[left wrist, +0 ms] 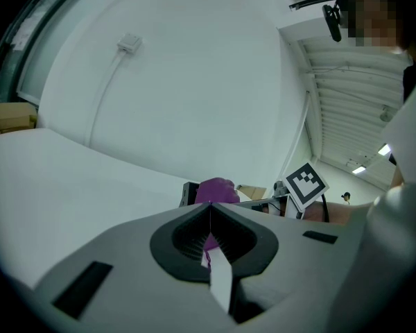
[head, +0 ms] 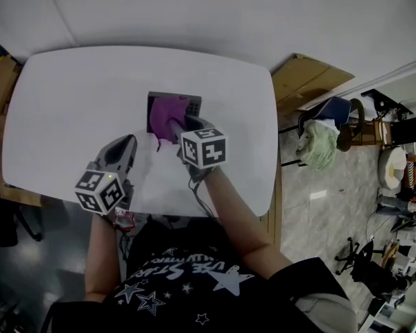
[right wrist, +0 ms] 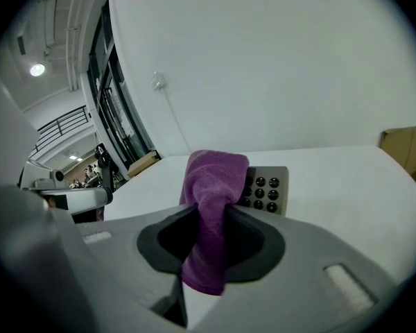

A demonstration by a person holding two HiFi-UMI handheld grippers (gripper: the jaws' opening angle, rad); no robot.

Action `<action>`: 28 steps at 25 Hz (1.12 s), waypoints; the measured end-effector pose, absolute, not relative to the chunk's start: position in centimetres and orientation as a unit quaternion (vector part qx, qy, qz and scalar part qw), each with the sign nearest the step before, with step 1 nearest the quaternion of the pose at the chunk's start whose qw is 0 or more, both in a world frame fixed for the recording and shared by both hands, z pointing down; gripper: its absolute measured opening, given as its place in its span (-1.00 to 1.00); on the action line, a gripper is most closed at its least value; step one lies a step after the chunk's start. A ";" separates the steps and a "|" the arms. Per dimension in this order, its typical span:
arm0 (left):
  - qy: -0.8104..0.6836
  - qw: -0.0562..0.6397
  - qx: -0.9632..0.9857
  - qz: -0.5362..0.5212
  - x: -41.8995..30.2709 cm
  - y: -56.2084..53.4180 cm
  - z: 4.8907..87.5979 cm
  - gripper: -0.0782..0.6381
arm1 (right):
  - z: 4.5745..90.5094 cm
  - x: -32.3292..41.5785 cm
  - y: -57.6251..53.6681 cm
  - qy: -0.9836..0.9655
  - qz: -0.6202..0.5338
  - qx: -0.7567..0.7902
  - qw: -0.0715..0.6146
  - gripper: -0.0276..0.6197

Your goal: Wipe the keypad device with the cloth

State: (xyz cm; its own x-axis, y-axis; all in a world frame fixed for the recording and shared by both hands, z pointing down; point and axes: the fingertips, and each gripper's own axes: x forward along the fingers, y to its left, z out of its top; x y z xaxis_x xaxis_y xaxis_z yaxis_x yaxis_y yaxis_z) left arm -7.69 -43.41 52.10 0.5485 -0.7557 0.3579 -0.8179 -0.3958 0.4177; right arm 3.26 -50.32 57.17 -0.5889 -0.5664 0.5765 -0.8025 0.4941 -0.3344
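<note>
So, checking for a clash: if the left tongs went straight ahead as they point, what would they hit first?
Probably the purple cloth on the keypad device, across a stretch of table; depth is hard to judge.

The purple cloth [head: 166, 116] covers most of the keypad device [head: 194, 105] in the head view, leaving only its top and right edges in sight. In the right gripper view, the cloth hides the device's left side, and the markings on its buttons [right wrist: 261, 182] are too small to read. In the left gripper view, only a dark corner of the device [left wrist: 188, 193] shows, and the face of the person [left wrist: 410, 82] at the top right is blurred.
</note>
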 end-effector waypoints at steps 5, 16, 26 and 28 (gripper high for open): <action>-0.464 0.280 0.838 0.058 -6.8 -43.3 51.9 -0.76 | 57.2 5.0 -50.1 -0.834 0.298 0.420 0.198 -0.61; -0.452 0.274 0.847 0.065 -3.1 -42.7 51.2 -0.76 | 57.7 9.6 -49.2 -0.822 0.307 0.438 0.197 -0.61; -0.450 0.266 0.850 0.071 -1.8 -42.1 51.1 -0.76 | 57.9 12.8 -48.8 -0.811 0.306 0.457 0.199 -0.61; -0.447 0.267 0.851 0.070 -1.4 -41.8 51.0 -0.76 | 57.7 13.5 -48.6 -0.810 0.302 0.461 0.200 -0.61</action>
